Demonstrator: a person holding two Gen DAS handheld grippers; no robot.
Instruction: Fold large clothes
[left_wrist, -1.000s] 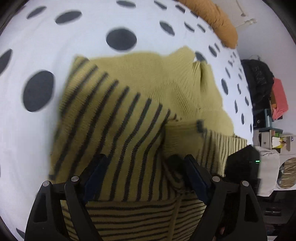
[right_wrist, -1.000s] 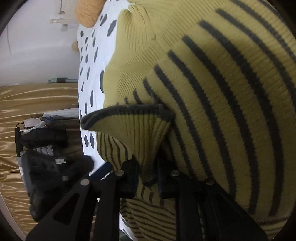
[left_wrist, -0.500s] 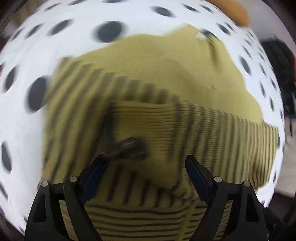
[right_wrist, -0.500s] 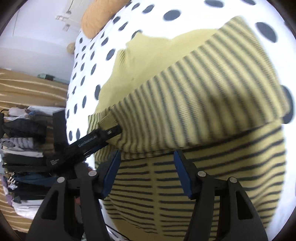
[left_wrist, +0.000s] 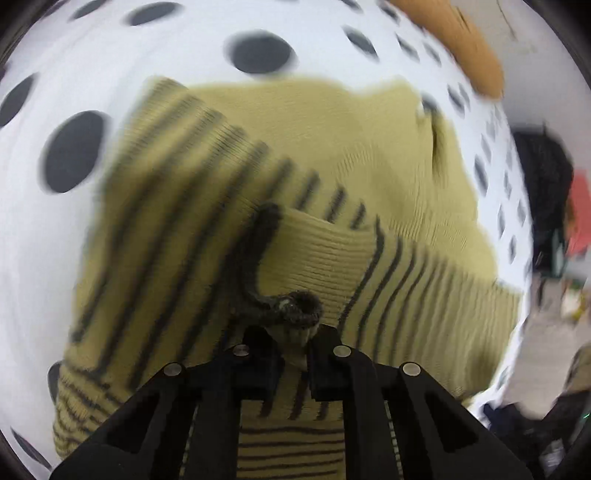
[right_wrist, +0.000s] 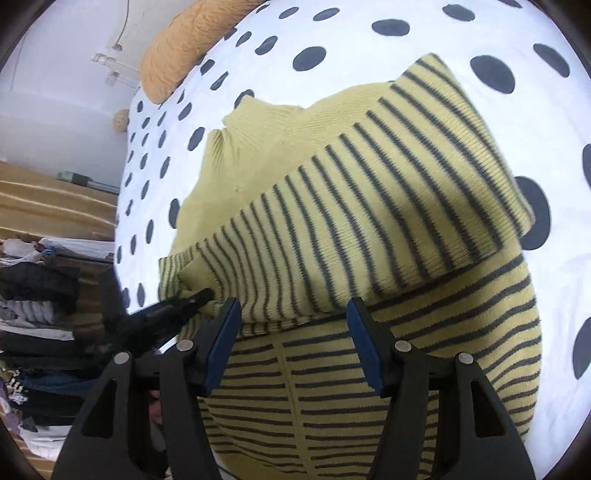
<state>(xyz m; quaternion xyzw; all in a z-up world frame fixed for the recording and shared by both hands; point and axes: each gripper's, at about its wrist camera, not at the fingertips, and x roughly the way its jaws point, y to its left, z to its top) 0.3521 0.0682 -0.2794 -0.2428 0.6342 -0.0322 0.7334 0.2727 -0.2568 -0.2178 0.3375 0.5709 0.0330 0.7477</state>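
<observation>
L gripper (left_wrist: 295, 345) pinches sweater (right_wrist: 369, 206) cuff (R (right_wrist: 293, 336) agape).

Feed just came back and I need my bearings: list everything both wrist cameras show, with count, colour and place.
Sweater: one, olive-yellow with dark stripes, partly folded on the bed.
Sleeve cuff: one, dark-edged, pinched at the left gripper's tips.
Bedsheet: one, white with dark dots, under the sweater.
Pillow: one, orange-brown, far end of the bed.
Stacked clothes: one pile, dark and grey, beside the bed at the right view's left edge.
Curtain: one, gold, behind the pile.
Left gripper: black, shut on the cuff.
Right gripper: black with blue pads, open, over the sweater's hem.
</observation>
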